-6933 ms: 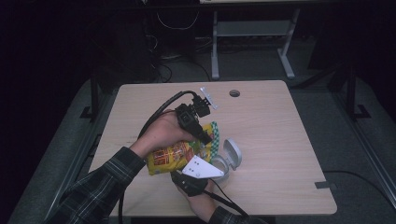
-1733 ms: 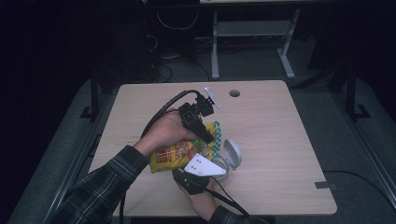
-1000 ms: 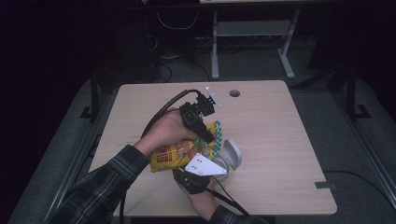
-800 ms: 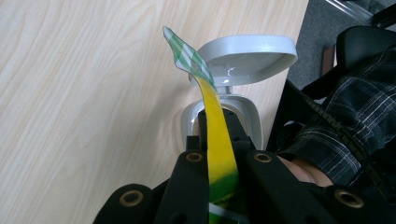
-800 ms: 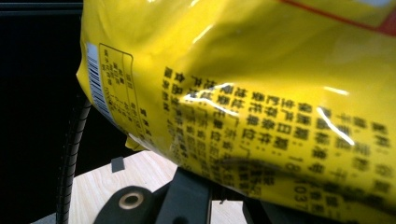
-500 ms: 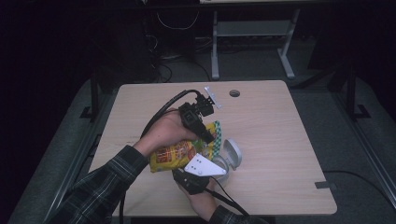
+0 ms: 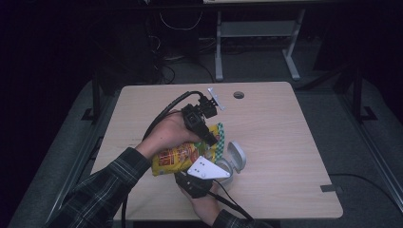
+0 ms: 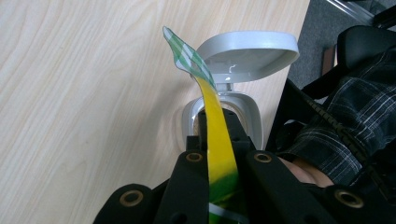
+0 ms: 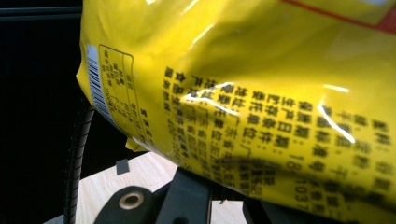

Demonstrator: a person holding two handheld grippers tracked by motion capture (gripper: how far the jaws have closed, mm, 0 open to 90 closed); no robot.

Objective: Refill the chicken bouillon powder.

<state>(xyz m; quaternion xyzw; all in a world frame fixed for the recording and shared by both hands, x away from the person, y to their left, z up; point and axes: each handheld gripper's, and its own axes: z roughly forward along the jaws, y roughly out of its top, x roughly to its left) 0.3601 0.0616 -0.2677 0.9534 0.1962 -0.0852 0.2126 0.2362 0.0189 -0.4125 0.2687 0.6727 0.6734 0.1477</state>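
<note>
A yellow snack bag (image 7: pixel 178 156) with red print hangs over the table between my two grippers. My left gripper (image 7: pixel 211 140) is shut on the bag's thin sealed edge (image 8: pixel 217 140), yellow with a green checked tip, and points down at a small grey bin (image 7: pixel 227 172) whose lid (image 8: pixel 247 46) stands open just below. My right gripper (image 7: pixel 196 180) sits under the bag near the table's front edge. In the right gripper view the bag (image 9: pixel 261 84) covers the jaw tips of that gripper (image 9: pixel 224 186), which close on its lower edge.
The wooden table (image 7: pixel 285 123) has a round cable hole (image 7: pixel 238 95) at the back. A plaid sleeve (image 8: pixel 355 112) lies right of the bin. A black ribbed cable (image 9: pixel 77 154) hangs at the left. Dark floor and a desk frame (image 7: pixel 256 33) lie beyond.
</note>
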